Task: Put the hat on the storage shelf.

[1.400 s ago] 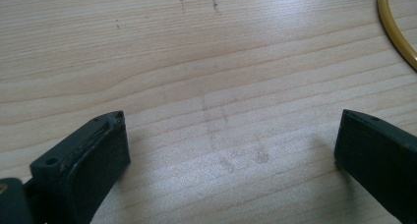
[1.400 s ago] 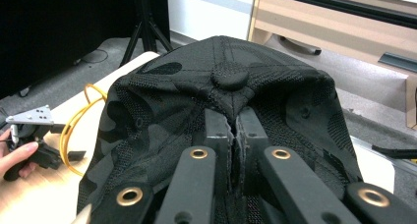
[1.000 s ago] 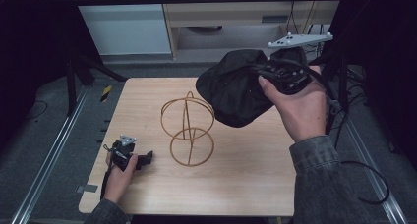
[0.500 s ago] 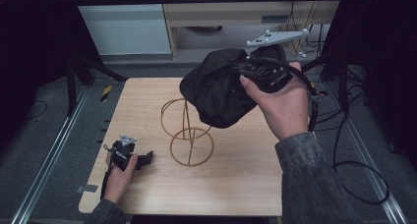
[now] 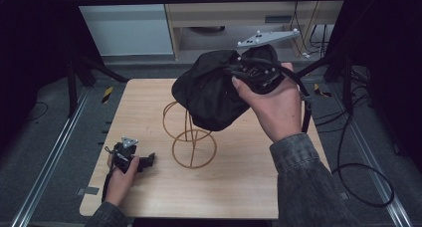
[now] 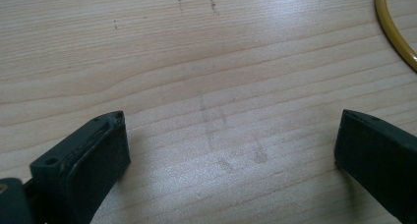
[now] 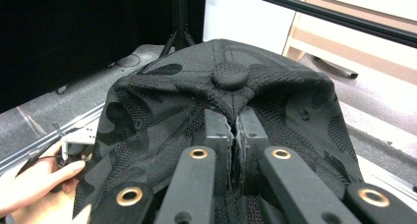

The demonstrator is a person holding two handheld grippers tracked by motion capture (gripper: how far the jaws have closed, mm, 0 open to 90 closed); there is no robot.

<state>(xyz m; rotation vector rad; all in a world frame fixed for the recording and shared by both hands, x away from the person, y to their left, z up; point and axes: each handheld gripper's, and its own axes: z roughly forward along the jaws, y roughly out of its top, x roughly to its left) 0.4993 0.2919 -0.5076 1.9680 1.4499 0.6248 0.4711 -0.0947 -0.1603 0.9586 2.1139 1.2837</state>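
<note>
My right tool (image 7: pixel 231 135): clenched on the black cap (image 5: pixel 214 90), held above the gold wire stand (image 5: pixel 191 137).
My left tool (image 6: pixel 231 150): released, resting on the bench (image 5: pixel 239 182).

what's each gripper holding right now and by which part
The right gripper is shut on the black cap's fabric near its top button. The left gripper holds nothing, open over the table.

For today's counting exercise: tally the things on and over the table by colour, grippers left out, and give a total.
Black: 1, the cap
Gold: 1, the wire stand
Total: 2
</note>
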